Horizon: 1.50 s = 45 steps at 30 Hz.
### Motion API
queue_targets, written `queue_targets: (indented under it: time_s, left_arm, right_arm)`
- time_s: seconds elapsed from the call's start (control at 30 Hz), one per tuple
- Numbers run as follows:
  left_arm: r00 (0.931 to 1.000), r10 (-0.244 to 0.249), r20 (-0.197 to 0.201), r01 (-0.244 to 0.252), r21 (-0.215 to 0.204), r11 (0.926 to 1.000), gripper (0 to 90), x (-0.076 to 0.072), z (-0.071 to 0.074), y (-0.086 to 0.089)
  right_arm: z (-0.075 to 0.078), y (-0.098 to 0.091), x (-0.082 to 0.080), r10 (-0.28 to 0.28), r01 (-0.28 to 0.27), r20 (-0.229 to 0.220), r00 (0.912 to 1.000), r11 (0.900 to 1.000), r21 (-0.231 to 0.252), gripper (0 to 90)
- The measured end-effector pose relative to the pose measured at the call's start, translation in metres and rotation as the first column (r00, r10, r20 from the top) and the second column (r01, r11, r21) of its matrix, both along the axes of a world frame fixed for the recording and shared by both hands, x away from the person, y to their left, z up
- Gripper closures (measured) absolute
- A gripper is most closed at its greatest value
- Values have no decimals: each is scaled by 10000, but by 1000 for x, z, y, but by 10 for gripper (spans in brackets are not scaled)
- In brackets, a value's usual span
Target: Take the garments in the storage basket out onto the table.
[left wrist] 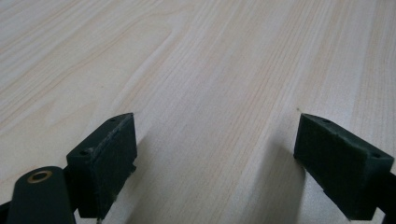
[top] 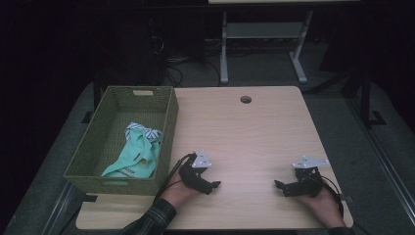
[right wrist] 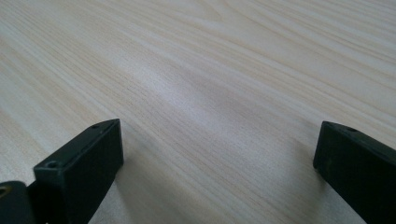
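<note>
Flanking bare table [top: 244,132]: left gripper [top: 213,186], right gripper [top: 280,186]; basket [top: 161,137] left.

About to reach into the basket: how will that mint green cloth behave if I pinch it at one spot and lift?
Probably floppy: the mint green cloth lies crumpled in soft folds, so it should drape and trail below the pinch. It looks thin, so likely light. A striped piece lies against its far end; whether they are joined I cannot tell, so it might drag along inside the woven basket.

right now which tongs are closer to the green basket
Left. The left tongs sit just right of the green basket, near its front corner; the right tongs are farther off, toward the table's right edge.
</note>
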<state>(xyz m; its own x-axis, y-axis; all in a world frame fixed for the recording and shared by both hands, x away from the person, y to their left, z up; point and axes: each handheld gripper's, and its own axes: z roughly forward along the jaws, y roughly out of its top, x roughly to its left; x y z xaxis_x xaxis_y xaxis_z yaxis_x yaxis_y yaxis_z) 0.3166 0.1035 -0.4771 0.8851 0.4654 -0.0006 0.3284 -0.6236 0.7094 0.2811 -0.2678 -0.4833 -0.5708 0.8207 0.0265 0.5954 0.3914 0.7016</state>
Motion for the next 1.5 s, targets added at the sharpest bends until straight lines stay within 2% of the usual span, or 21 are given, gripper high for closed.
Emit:
queue_targets:
  time_s: [0.3, 0.63, 0.97, 1.5]
  left_arm:
    - [9999, -95, -85, 97, 231, 9997, 128, 4, 2, -2]
    - [9991, 18, -432, 8, 606, 9982, 132, 6, 7, 0]
    - [9990, 229, -394, -207, 571, 9982, 132, 9, 14, 4]
    - [9987, 150, -495, -127, 452, 9989, 132, 7, 25, 3]
  right_arm:
    - [0, 0, 0, -25, 25, -43, 10000, 10000, 16, 11]
    - [0, 0, 0, -27, 27, -45, 10000, 10000, 12, 11]
    - [0, 0, 0, -7, 7, 2, 10000, 10000, -4, 11]
    - [0, 0, 0, -22, 22, -36, 10000, 10000, 11, 11]
